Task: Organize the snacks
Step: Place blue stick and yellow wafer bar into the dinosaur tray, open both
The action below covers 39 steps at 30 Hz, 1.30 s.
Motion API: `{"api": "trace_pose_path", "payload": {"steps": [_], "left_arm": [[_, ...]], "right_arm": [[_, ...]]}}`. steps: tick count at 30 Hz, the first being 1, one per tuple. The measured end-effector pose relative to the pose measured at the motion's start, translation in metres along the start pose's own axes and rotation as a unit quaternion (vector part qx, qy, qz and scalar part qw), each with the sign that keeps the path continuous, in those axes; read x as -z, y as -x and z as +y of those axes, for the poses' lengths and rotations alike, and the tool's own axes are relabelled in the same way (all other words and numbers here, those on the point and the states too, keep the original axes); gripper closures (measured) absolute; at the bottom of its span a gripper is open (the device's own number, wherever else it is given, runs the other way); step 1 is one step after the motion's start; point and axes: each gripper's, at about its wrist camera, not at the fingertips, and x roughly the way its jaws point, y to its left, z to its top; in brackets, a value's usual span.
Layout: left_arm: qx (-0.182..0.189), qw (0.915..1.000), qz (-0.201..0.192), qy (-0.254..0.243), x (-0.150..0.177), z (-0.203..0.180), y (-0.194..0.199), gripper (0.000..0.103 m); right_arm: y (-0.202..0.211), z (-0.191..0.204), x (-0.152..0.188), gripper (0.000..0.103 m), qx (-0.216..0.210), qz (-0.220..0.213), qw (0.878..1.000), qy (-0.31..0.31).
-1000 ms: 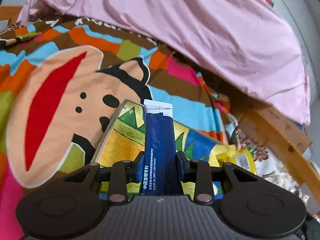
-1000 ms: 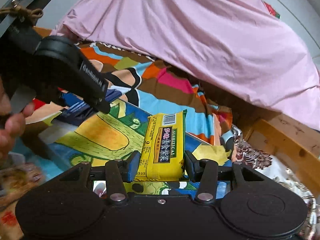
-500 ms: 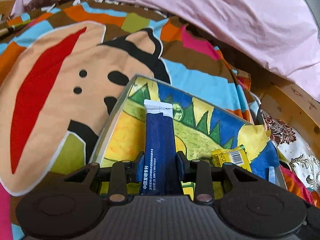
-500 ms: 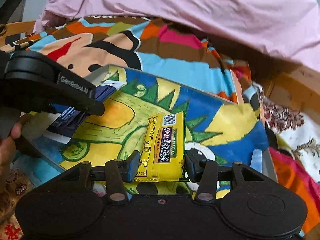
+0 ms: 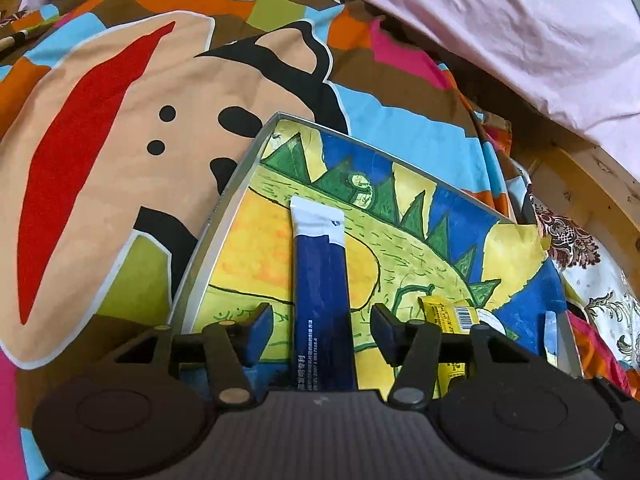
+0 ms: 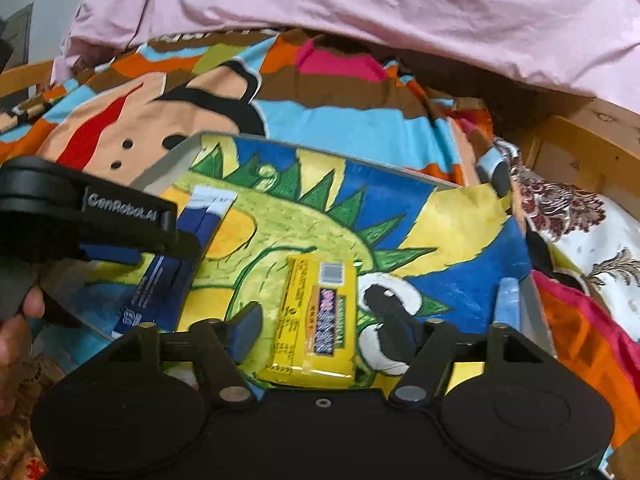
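Note:
A shallow grey tray lined with a dinosaur drawing lies on the bed; it also shows in the right wrist view. A dark blue stick packet with a white end lies in the tray between the spread fingers of my open left gripper. A yellow snack bar lies in the tray between the spread fingers of my open right gripper. The blue packet and the left gripper's body show at the left of the right wrist view. The yellow bar's end shows in the left wrist view.
The tray rests on a bright patchwork blanket with a cartoon face. A pink duvet is heaped behind. A wooden bed frame runs along the right. More snack wrappers lie at the lower left.
Both grippers lowered over the tray and opened. The blue packet and the yellow bar were let go and now lie in the tray.

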Motion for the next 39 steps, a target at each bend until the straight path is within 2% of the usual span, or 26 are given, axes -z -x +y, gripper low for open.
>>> {"api": "trace_pose_path", "payload": {"steps": [3, 5, 6, 10, 15, 20, 23, 32, 39], "left_arm": [[-0.008, 0.9998, -0.017, 0.003, -0.003, -0.002, 0.012, 0.021], [-0.008, 0.9995, -0.032, 0.005, -0.005, -0.003, 0.024, 0.015], [-0.008, 0.9992, -0.038, 0.005, -0.006, -0.004, 0.03, 0.011], [-0.018, 0.9976, -0.066, 0.005, -0.006, -0.004, 0.058, 0.002], [-0.029, 0.9927, -0.117, 0.001, -0.005, -0.009, 0.095, 0.001], [-0.048, 0.9781, -0.196, -0.05, 0.009, -0.025, 0.134, 0.001], [-0.054, 0.9712, -0.218, -0.078, 0.019, -0.033, 0.153, 0.001], [-0.081, 0.9647, -0.23, -0.1, 0.051, -0.036, 0.208, 0.0], [-0.105, 0.9588, -0.234, -0.121, 0.079, -0.035, 0.248, 0.0]], "right_arm": [[0.014, -0.007, -0.005, 0.018, 0.004, -0.019, 1.0, -0.012], [0.027, -0.011, -0.008, 0.006, 0.003, -0.041, 0.999, -0.023], [0.035, -0.014, -0.009, 0.003, 0.003, -0.054, 0.998, -0.029], [0.066, -0.023, -0.013, 0.001, -0.001, -0.096, 0.994, -0.051], [0.109, -0.03, -0.011, 0.001, 0.0, -0.153, 0.987, -0.055], [0.145, -0.03, -0.006, 0.001, 0.003, -0.187, 0.981, -0.043], [0.164, -0.03, -0.002, 0.001, 0.001, -0.197, 0.98, -0.038], [0.212, -0.02, 0.026, 0.001, 0.007, -0.199, 0.98, -0.022], [0.247, -0.013, 0.049, 0.001, -0.002, -0.188, 0.982, -0.036]]}}
